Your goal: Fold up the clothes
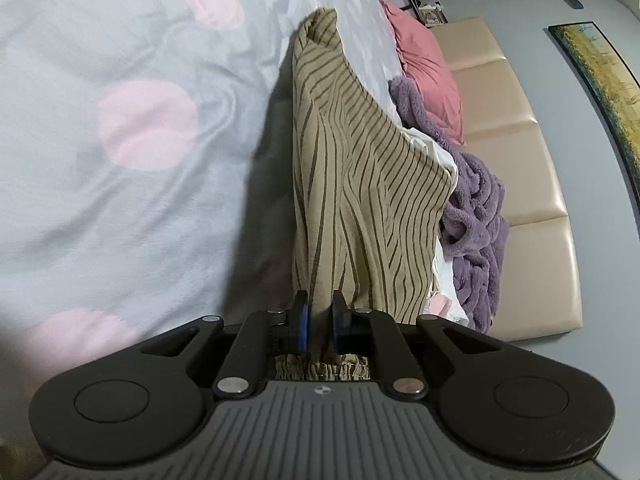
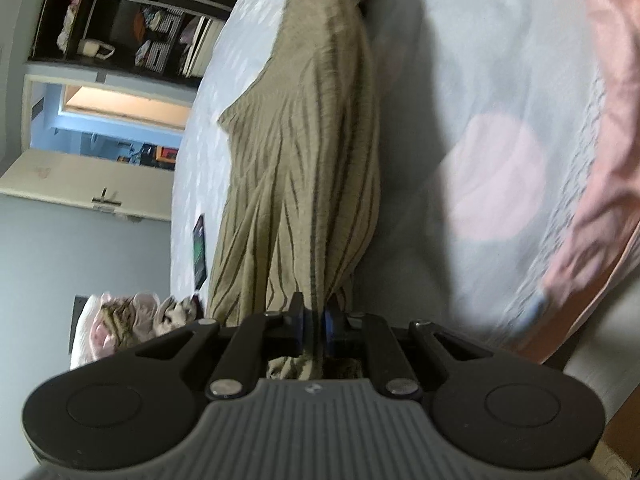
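Note:
A tan garment with thin dark stripes (image 1: 360, 184) hangs lifted above the bed, stretched away from each camera. My left gripper (image 1: 320, 320) is shut on its gathered elastic edge, which bunches up behind the blue pads. In the right wrist view the same striped garment (image 2: 296, 168) runs up and away, blurred with motion, and my right gripper (image 2: 316, 320) is shut on another part of its edge. The far end of the cloth trails onto the bedspread (image 1: 120, 120), pale blue with big pink dots.
A purple fleece blanket (image 1: 476, 216), a pink pillow (image 1: 428, 64) and white cloth lie by the beige padded headboard (image 1: 520, 152). A pink pillow (image 2: 600, 120) lies on the right in the right wrist view. A dark flat device (image 2: 200, 248) lies on the bed; an open closet (image 2: 128, 36) and doorway stand beyond.

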Motion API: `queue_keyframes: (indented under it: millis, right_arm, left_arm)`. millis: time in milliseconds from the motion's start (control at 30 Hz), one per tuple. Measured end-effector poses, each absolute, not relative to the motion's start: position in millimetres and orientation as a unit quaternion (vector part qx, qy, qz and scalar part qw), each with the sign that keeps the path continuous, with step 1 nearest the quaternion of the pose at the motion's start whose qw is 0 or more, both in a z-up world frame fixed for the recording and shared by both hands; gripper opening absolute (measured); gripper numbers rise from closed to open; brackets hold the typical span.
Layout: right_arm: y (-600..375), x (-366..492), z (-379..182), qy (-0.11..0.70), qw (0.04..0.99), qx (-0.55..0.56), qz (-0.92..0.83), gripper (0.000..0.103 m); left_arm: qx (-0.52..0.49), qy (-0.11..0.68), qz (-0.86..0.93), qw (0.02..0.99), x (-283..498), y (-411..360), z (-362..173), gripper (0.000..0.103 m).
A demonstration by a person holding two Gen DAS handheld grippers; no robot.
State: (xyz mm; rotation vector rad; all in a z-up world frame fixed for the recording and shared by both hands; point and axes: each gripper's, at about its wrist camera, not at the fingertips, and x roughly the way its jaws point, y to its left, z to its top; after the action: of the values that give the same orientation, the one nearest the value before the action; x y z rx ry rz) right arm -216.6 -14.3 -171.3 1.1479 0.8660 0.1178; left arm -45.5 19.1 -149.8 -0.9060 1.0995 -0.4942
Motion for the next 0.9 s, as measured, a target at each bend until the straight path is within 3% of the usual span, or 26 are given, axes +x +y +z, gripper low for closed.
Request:
queue_keyframes:
  millis: [667,767,800,900]
  right_arm:
    - [128.3,-213.0,-181.0,0.469,0.699,0.519,0.152,0.011]
    - [140.6,-212.6,-192.8,0.483,0.695,0.511,0.149,0.028]
    - [142.6,-212.2,-197.6,0.496,0.691,0.504,0.149,0.046]
    - [138.2,-213.2,-198.2,0.525,0.696,0.465,0.154,0.051]
  left_arm:
    - [-0.358,0.499,-0.126,0.779,-85.3,141.3,-108.2,0.008]
    - [-0.334,0.516,-0.108,0.781,-84.0,146.7,-122.4,0.008]
    - [-0.329,0.523,-0.104,0.779,-83.2,148.8,-128.0,0.008]
    - [-0.314,0.539,-0.083,0.777,-85.4,160.2,-133.8,0.010]
